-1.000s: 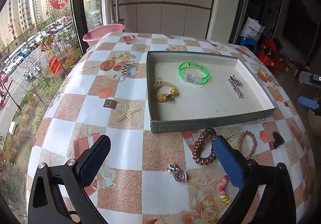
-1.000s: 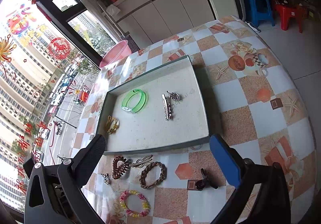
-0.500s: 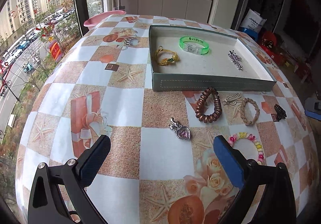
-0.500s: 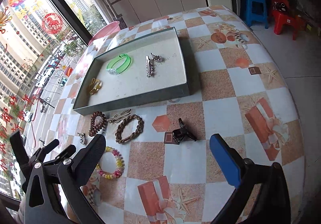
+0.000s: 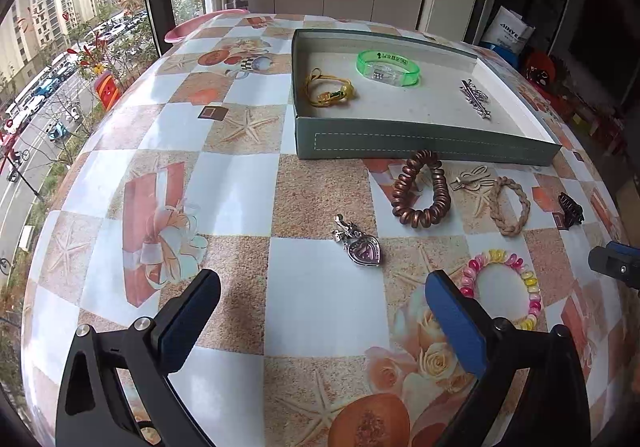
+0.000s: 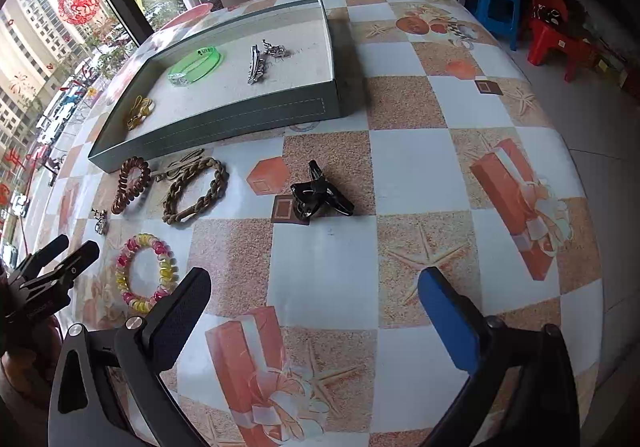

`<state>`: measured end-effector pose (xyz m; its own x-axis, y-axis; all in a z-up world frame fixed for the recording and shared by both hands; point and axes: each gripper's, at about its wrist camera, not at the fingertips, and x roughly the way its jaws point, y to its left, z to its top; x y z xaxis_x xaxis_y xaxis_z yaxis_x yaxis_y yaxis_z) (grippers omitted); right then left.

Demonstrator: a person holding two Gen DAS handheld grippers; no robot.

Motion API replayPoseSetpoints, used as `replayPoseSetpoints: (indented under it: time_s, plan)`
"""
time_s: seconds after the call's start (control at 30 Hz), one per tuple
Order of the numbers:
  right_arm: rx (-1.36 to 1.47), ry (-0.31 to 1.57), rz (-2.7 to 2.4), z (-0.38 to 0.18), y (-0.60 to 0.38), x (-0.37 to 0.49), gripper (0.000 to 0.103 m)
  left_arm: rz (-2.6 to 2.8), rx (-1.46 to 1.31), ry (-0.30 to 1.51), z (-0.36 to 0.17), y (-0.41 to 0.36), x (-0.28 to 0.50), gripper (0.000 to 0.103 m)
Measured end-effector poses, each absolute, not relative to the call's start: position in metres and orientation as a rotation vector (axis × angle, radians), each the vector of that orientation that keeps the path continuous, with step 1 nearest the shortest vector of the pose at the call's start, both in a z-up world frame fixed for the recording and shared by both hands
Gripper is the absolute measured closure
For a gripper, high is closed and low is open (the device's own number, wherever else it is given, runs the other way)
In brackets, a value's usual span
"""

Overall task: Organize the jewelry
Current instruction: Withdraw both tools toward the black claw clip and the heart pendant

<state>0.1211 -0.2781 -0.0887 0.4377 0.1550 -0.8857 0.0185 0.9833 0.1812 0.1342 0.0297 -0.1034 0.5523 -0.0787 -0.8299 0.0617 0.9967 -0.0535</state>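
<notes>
A round table [image 5: 224, 183] wears a glossy checked cloth printed with starfish, roses and gift boxes. At its far side sits a shallow grey-green tray [image 5: 424, 145] with stitched card walls and a pale, felt-like floor. Inside lie a translucent green band [image 5: 387, 68], a yellow cord bracelet [image 5: 329, 91] at the left, and a silver bar clip [image 5: 475, 98] at the right.

Loose on the cloth near the tray's front wall are a coppery spiral coil bracelet [image 5: 421, 191], a tan braided rope bracelet [image 5: 510, 205], a small metal clasp [image 5: 472, 179] between them, a black claw clip [image 6: 320, 193] farther right, a silver charm with a purple heart [image 5: 363, 249], and a pink-and-yellow coiled plastic bracelet [image 5: 500, 287] nearest.

The left gripper [image 5: 320, 303] hovers over the near cloth, jaws spread wide, empty. The right gripper [image 6: 314, 299] does likewise, wide apart and holding nothing.
</notes>
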Motion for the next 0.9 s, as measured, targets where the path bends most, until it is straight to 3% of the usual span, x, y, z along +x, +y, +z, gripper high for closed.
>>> replayPoseSetpoints:
  time_s: [0.67, 0.73, 0.9]
  plan:
    - [0.045, 1.103, 0.039, -0.104, -0.261, 0.152, 0.001, -0.081, 0.034, 0.976, -0.109, 0.018, 0.145, 0.005]
    - [0.033, 1.101, 0.038, -0.104, -0.258, 0.156, 0.003, -0.086, 0.036, 0.978, -0.109, 0.018, 0.146, 0.005]
    - [-0.02, 1.09, 0.03, -0.102, -0.249, 0.164, 0.024, -0.121, 0.044, 0.977, -0.107, 0.011, 0.146, 0.023]
